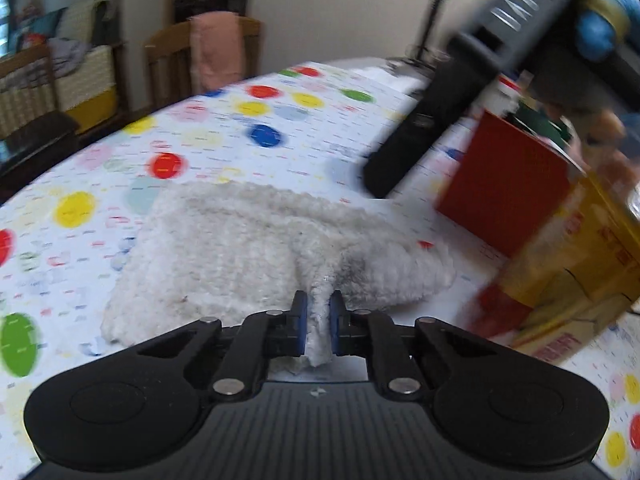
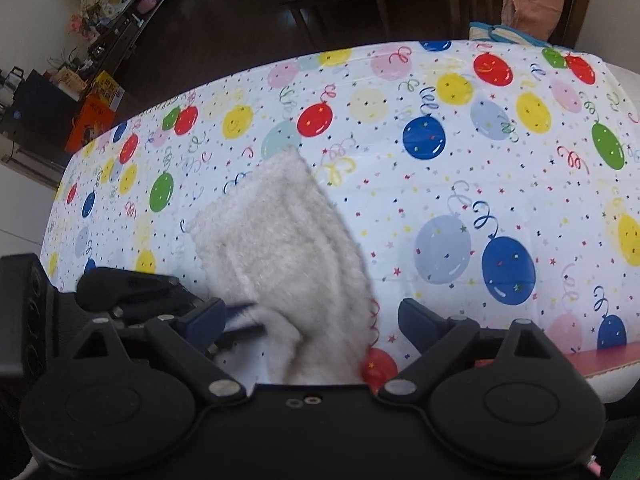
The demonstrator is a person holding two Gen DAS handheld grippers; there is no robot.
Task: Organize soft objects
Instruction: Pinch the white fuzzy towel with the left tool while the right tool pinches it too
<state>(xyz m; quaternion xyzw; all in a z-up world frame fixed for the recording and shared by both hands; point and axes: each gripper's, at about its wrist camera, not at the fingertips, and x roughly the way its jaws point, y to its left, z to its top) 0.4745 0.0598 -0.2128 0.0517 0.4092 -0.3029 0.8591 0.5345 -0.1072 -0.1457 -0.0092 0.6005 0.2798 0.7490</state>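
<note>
Now the fluffy white knitted cloth (image 1: 256, 248) lies on the balloon-print surface (image 2: 460, 184), one fold pinched in the closed left claw (image 1: 319, 316). Right claw (image 2: 312, 320) gapes wide, gripping nothing. Beyond: wooden chair (image 1: 168, 52), dark floor (image 2: 224, 28).

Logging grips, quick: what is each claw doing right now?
Left claw: shut on the edge of the white cloth.
Right claw: open, holding nothing; the cloth lies between its fingers.
</note>
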